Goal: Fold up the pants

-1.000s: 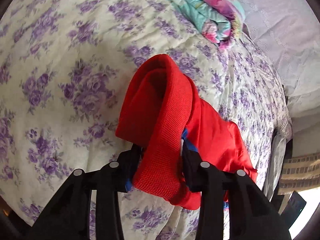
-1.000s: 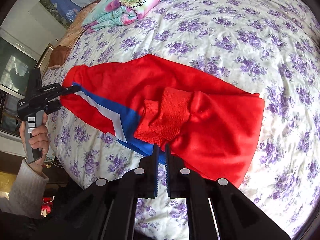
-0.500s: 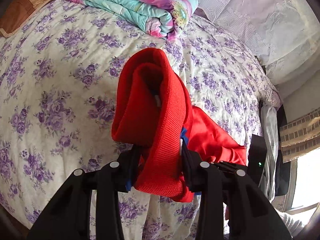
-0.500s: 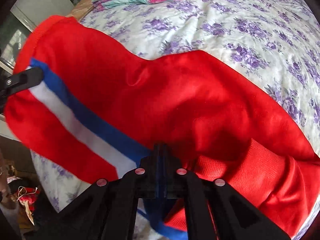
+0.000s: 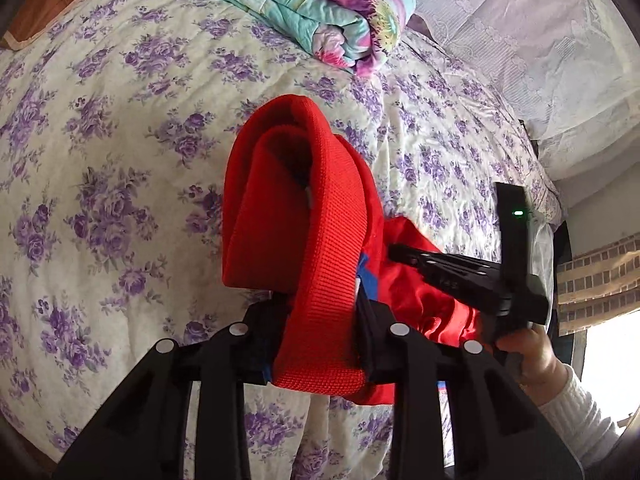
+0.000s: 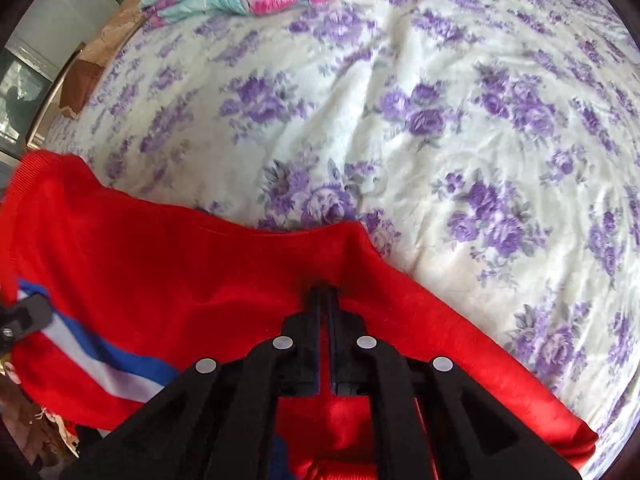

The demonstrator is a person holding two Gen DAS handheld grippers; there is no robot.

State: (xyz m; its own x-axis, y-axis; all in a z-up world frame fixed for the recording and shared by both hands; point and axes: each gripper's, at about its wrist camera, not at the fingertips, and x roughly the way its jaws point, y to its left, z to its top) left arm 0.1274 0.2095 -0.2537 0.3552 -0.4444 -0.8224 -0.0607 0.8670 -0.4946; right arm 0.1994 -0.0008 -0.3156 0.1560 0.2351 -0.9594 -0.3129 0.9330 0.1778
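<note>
Both tongs clenched on red pants (image 5: 304, 240): left tongs (image 5: 320, 320) on ribbed waistband, right tongs (image 6: 325, 300) on fabric edge.

Bright daylight pours in from the window (image 5: 608, 360) at right, blown out white; fisheye edges curve dark, far bedspread (image 6: 460, 92) slightly blurred.

Red pants (image 6: 168, 280) now lifted off the bed (image 6: 460, 120) and stretched between both grippers, right gripper (image 5: 394, 250) drawn in close beside the left gripper (image 5: 320, 316), cuff no longer lying on the folded cloth, more bedspread bare beyond the fabric.
</note>
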